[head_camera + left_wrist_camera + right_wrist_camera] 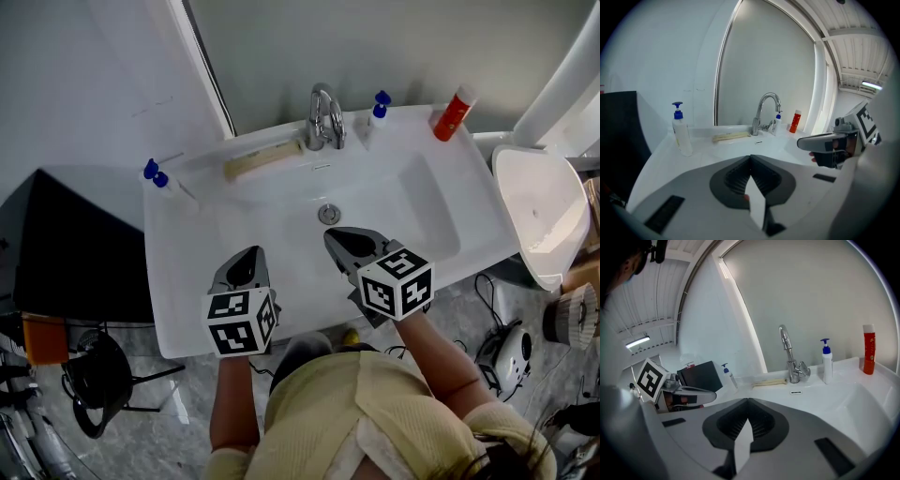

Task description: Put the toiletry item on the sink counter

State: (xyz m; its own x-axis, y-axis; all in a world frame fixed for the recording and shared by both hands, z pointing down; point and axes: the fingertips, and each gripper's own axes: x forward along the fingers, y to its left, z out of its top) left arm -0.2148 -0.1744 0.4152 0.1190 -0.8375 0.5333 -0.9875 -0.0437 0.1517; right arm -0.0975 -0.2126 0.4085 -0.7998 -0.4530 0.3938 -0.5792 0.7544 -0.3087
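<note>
We hold the left gripper (249,258) and right gripper (339,240) clenched, empty; a pump bottle (169,187) stands on the sink counter (187,281), placement apparently complete.

A red bottle (455,112) with a white cap stood upright at the back right corner of the white sink counter (187,281). A small white bottle (375,117) with a blue top stood just right of the tap (323,117). A white pump bottle (171,186) with a blue pump stood near the back left corner.
</note>
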